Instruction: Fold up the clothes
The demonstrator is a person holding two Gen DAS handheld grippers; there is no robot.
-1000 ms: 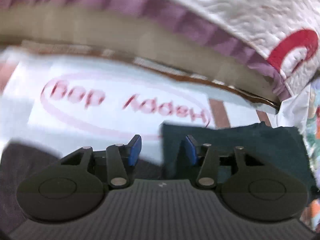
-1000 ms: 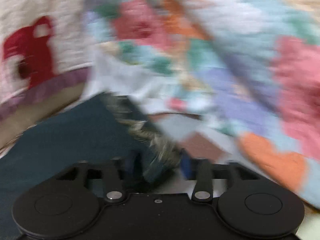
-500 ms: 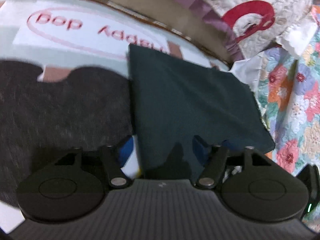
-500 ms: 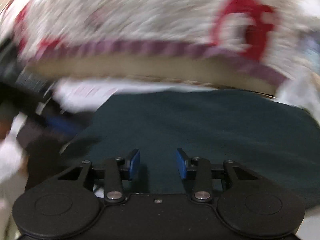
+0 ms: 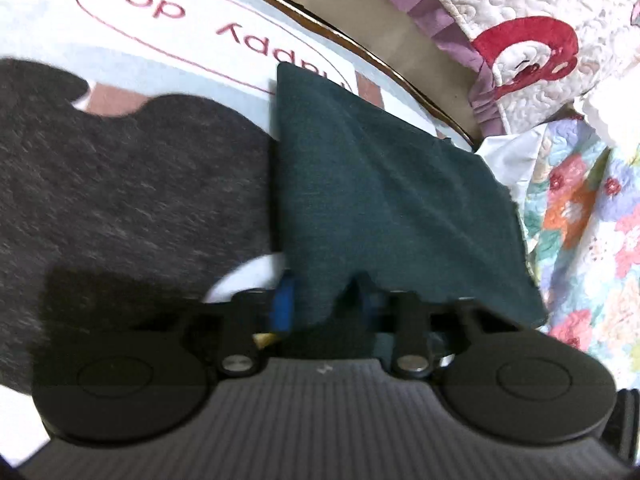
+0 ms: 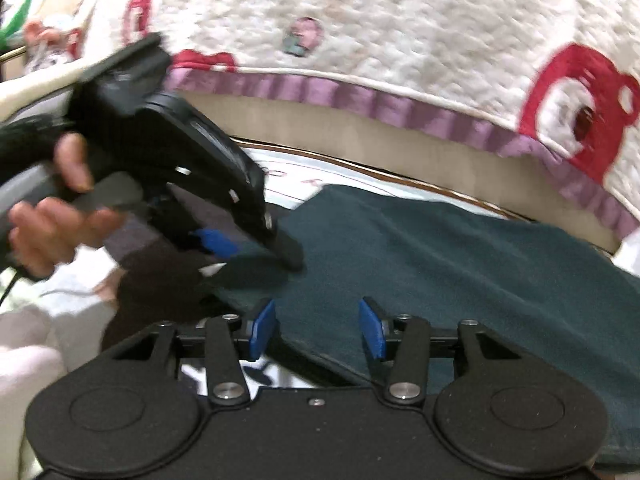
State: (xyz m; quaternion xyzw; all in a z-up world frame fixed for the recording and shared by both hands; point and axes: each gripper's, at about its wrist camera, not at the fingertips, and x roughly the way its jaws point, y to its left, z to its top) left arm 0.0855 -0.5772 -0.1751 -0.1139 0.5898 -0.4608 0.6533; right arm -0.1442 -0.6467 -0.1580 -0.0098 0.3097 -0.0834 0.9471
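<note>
A dark teal cloth (image 5: 380, 184) lies flat on a pale mat printed "happy dog" (image 5: 160, 32). My left gripper (image 5: 326, 304) sits at the cloth's near corner; its jaws are closing, and the bunched corner rises between the blue pads. In the right wrist view a person's hand (image 6: 52, 224) holds that left gripper (image 6: 262, 258), which pinches the edge of the teal cloth (image 6: 460, 264). My right gripper (image 6: 318, 328) hovers at the cloth's front edge, jaws opening. The edge lies between the pads, and they do not press it.
A dark grey garment (image 5: 120, 184) lies left of the teal cloth on the mat. A white quilt with red prints and a purple frill (image 6: 360, 32) hangs over the far edge. A floral quilt (image 5: 580, 220) lies to the right.
The left gripper came down onto the cloth's near corner, opened, then closed on it. The right gripper swung from the floral quilt to the cloth's front edge and widened its jaws.
</note>
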